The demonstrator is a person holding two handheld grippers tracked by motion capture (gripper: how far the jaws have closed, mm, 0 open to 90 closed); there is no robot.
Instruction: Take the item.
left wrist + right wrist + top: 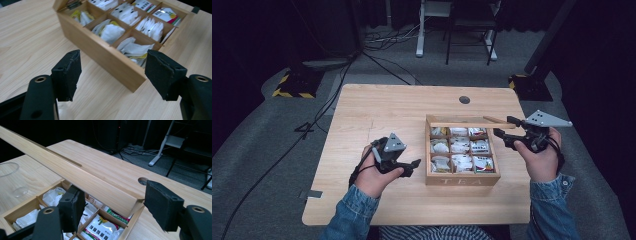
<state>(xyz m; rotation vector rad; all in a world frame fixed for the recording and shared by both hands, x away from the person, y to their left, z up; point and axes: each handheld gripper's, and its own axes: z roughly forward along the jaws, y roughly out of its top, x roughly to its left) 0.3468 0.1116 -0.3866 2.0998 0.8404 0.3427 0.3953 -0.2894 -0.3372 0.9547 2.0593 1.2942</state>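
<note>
Wooden tea box [462, 177], lettered "TEA" on its near front wall, stands right of centre on the worktop [377, 107] in the high view, nine compartments of sachets exposed; the left hand-held gripper [414, 163] sits just left of it, the right hand-held gripper [497, 133] at its raised lid [462, 121]. Left gripper view: jaws wide and empty, box corner [136, 85] ahead between them. Right gripper view: jaws stand narrower around the lid's corner [130, 206], contact not clear; sachet print [100, 226] unreadable.

Open tabletop [377, 107] left of the tea box [462, 177]; raised lid [464, 121] blocking its far side.
</note>
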